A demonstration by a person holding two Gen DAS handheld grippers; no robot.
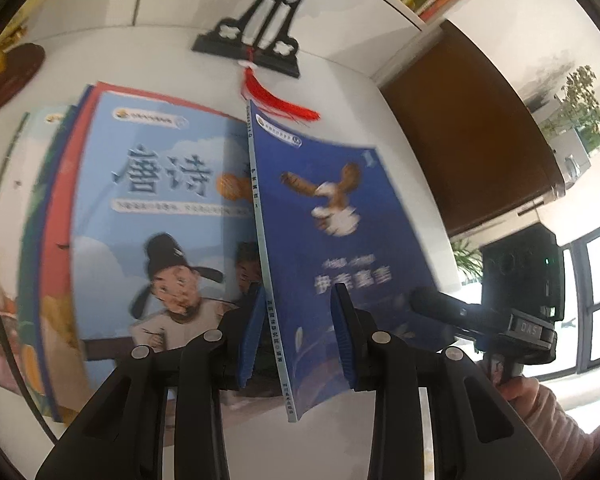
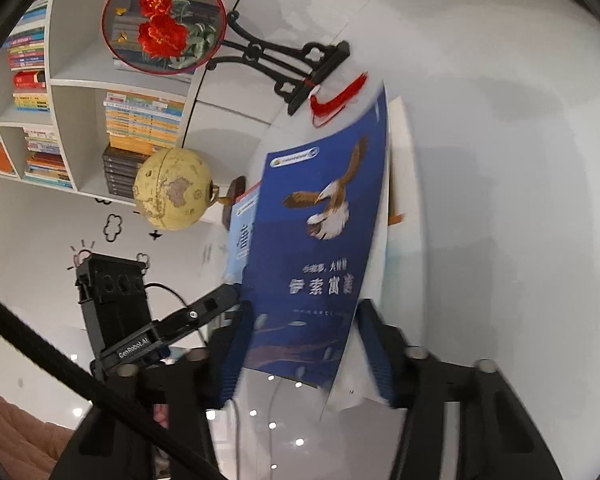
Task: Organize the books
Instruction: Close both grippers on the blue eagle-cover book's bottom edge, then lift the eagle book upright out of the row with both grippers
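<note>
White desk (image 1: 340, 80), shelf behind | blue eagle book (image 1: 340, 208) raised on edge off stack (image 1: 148, 208), at its 3 o'clock | left gripper (image 1: 296, 336) clamps spine, steadying | right gripper (image 2: 304, 352) straddles lower edge, contact unclear, prob. handover.

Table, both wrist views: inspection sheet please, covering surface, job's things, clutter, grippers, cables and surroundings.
Surface: white table.
Job's things: blue book lifted upright off the table; stack lying flat, light-blue cover on top.
Clutter: black stand with red tassel; globe.
Grippers: left gripper shut on the blue book near its spine; right gripper has its pads either side of the book's lower edge, contact unclear.
Cables: black cable crosses the lower left of the right wrist view.
Surroundings: shelf full of books; brown cabinet; window.
</note>
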